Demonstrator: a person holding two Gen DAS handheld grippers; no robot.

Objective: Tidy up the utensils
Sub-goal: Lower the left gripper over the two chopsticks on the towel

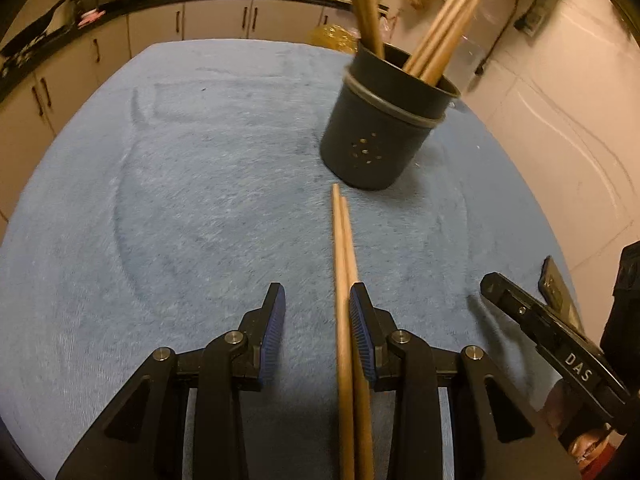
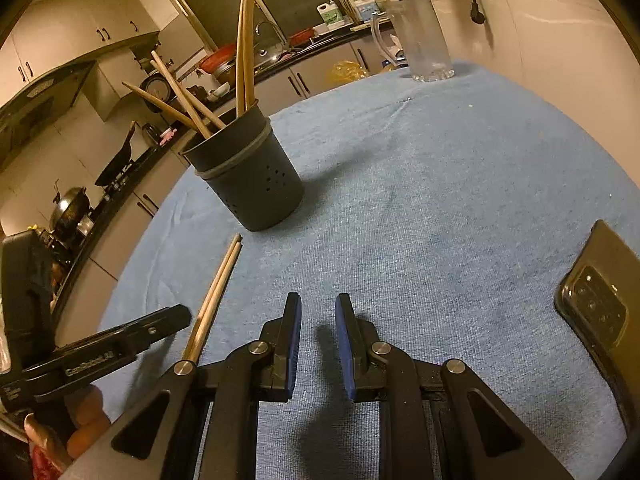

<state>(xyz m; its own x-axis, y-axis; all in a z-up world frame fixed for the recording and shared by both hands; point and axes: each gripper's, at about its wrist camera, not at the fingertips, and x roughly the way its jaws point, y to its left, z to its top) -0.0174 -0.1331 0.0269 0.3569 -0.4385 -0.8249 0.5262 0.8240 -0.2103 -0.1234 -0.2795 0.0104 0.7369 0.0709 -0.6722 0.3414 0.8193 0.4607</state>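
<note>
Left wrist view: left gripper (image 1: 318, 312) partly open around two wooden chopsticks (image 1: 345, 280), not clamping; right gripper (image 2: 318, 320) narrowly open, empty.

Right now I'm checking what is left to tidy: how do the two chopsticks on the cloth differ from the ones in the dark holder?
The loose pair of chopsticks lies flat on the blue cloth, side by side between the left gripper fingers. The chopsticks in the holder stand up, leaning apart in different directions inside the dark holder. Both sets look like the same plain light wood.
</note>
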